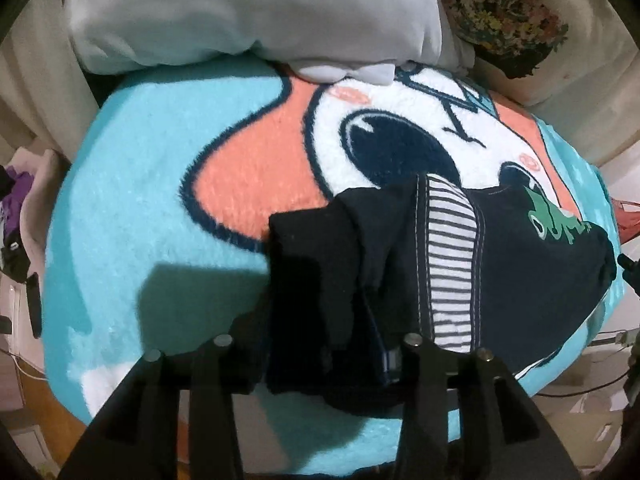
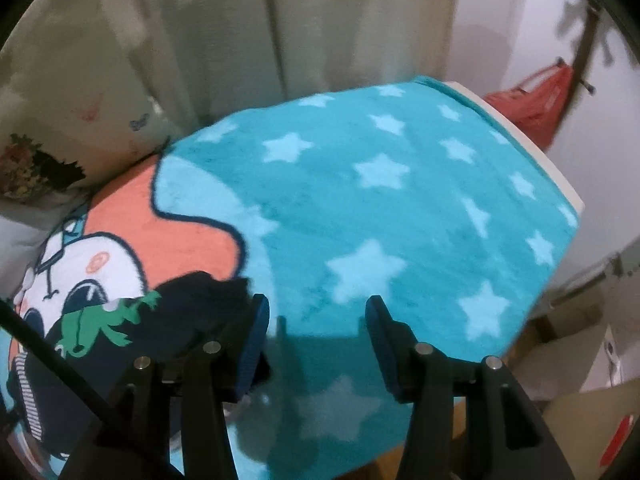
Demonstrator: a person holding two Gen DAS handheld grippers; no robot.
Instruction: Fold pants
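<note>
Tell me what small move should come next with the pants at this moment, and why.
Probably lift the left gripper clear of the pants. They already lie folded in a compact bundle on the blanket, though dark fabric still covers its fingertips. The right gripper is open with nothing between its pads, beside the bundle.

A fleece blanket (image 2: 400, 208), teal with pale stars and a cartoon face, covers the bed. A white pillow (image 1: 248, 12) and a floral cushion (image 1: 508, 20) lie at its head. Cream curtains (image 2: 240, 40) hang behind. A red bag (image 2: 540, 100) hangs by the white wall (image 2: 520, 8).
</note>
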